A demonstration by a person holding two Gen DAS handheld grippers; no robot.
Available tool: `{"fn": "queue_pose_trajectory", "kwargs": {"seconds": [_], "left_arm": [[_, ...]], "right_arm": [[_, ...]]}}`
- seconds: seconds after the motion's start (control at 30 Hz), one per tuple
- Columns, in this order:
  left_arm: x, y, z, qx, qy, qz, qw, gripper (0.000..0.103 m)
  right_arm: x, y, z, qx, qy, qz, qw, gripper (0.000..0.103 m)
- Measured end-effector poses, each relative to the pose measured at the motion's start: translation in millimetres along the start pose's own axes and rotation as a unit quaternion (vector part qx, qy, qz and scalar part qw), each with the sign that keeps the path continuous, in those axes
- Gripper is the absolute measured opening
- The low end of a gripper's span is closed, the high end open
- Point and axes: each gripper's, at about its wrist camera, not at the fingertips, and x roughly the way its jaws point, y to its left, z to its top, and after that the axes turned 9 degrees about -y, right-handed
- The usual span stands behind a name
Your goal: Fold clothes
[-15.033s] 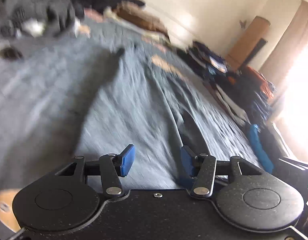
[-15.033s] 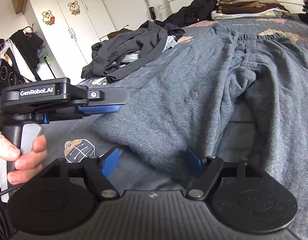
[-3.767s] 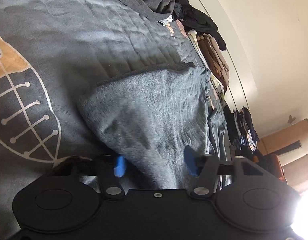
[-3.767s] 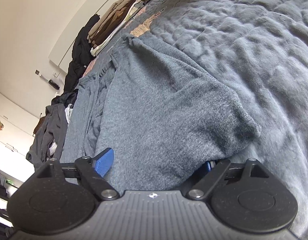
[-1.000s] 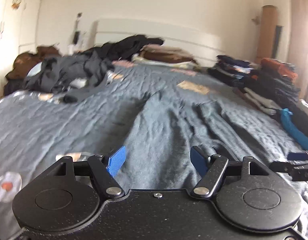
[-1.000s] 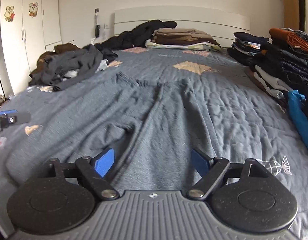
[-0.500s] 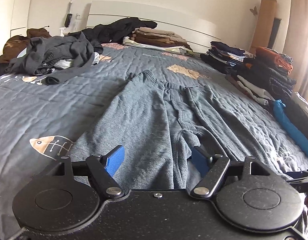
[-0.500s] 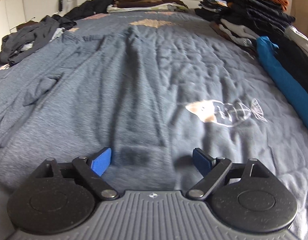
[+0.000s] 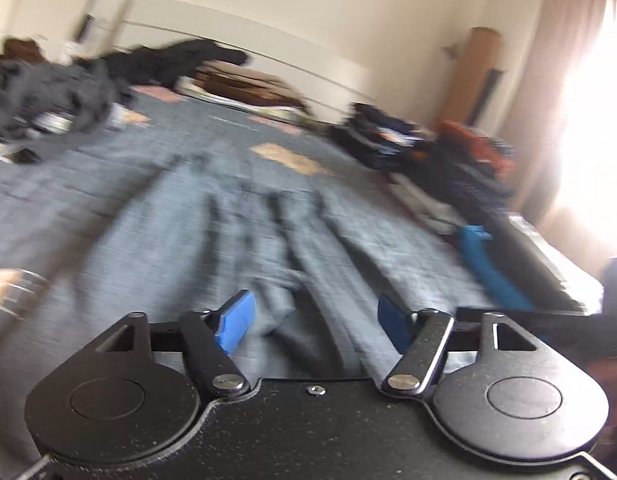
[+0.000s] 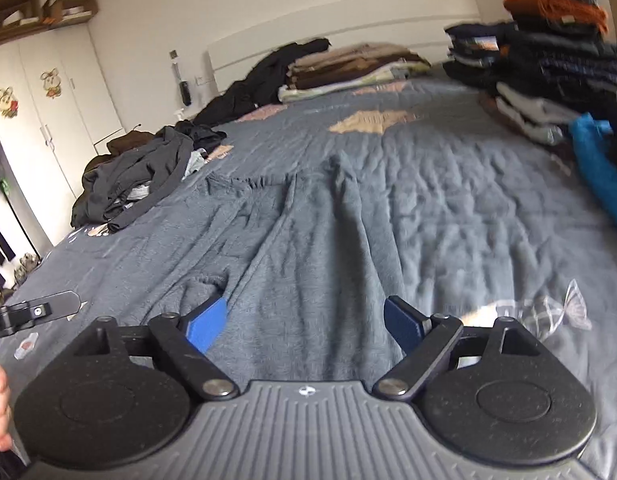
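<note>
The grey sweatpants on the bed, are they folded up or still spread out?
Spread out, not folded up: the grey sweatpants lie lengthwise on the bed, legs side by side toward the camera.

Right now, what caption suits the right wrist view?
Open right gripper over grey sweatpants spread on a bed.

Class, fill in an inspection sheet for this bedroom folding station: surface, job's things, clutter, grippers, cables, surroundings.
Surface: bed with grey quilted cover, fish print.
Job's things: grey trousers spread flat, legs toward the cameras.
Clutter: dark heap on the left; folded stacks on the right; brown stack at the headboard; blue garment.
Grippers: left gripper closing over a trouser fold, pads not pressing; right gripper closing, apart over a leg end.
Cables: nothing seen.
Surroundings: wardrobe with stickers; curtain.
</note>
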Motion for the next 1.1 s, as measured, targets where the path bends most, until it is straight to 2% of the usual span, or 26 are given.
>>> {"fn": "queue_pose_trajectory", "kwargs": {"seconds": [0.07, 0.13, 0.23, 0.27, 0.33, 0.43, 0.57, 0.7, 0.73, 0.8, 0.9, 0.93, 1.0, 1.07, 1.1], "left_arm": [[7.2, -16.0, -10.0, 0.035, 0.025, -0.019, 0.9989, 0.059], [16.3, -30.6, -22.7, 0.083, 0.053, -0.024, 0.9948, 0.058], [30.6, -35.2, -39.4, 0.098, 0.108, -0.02, 0.9891, 0.057], [33.1, -35.9, -43.2, 0.102, 0.117, -0.016, 0.9878, 0.055], [38.2, -38.3, -48.3, 0.121, 0.134, -0.007, 0.9836, 0.045], [46.4, -33.0, -56.3, 0.143, 0.175, 0.025, 0.9738, 0.045], [44.8, -34.8, -59.1, 0.181, 0.192, 0.035, 0.9638, 0.046], [39.4, -39.8, -54.7, 0.207, 0.201, 0.039, 0.9567, 0.046], [37.8, -38.7, -51.0, 0.2, 0.199, 0.037, 0.9586, 0.047], [29.6, -37.3, -37.5, 0.159, 0.16, 0.023, 0.9739, 0.046], [20.9, -35.4, -22.6, 0.08, 0.111, -0.02, 0.9904, 0.045], [18.9, -34.8, -18.9, 0.051, 0.097, -0.039, 0.9932, 0.045], [25.3, -35.1, -23.0, -0.005, 0.106, -0.076, 0.9915, 0.045], [35.3, -31.8, -33.4, -0.047, 0.136, -0.094, 0.9851, 0.045], [40.5, -28.8, -41.1, -0.061, 0.153, -0.092, 0.9822, 0.045]], "right_arm": [[-0.1, -4.7, -7.1, -0.007, 0.016, -0.015, 1.0, 0.085], [-6.0, -3.4, -15.8, -0.042, 0.027, -0.036, 0.998, 0.085], [-13.0, -1.8, -25.9, -0.099, 0.043, -0.043, 0.993, 0.085], [-15.1, -2.2, -28.6, -0.11, 0.049, -0.042, 0.992, 0.085], [-19.1, -5.8, -32.7, -0.117, 0.059, -0.042, 0.99, 0.085], [-22.5, -12.9, -38.3, -0.127, 0.073, -0.053, 0.988, 0.085], [-22.7, -24.3, -51.2, -0.18, 0.106, -0.087, 0.974, 0.085], [-28.1, -35.1, -55.1, -0.198, 0.118, -0.107, 0.967, 0.086], [-29.9, -38.4, -54.6, -0.197, 0.122, -0.114, 0.966, 0.086], [-33.8, -44.7, -53.1, -0.191, 0.129, -0.127, 0.965, 0.086], [-49.3, -49.0, -36.5, -0.125, 0.076, -0.097, 0.984, 0.086], [-54.5, -47.3, -30.1, -0.093, 0.054, -0.066, 0.992, 0.086], [-62.4, -43.5, -18.8, -0.023, 0.012, 0.004, 1.0, 0.086], [-57.4, -42.8, -17.9, 0.058, 0.013, 0.078, 0.995, 0.086], [-51.4, -43.5, -21.5, 0.083, 0.024, 0.092, 0.992, 0.086]]}}
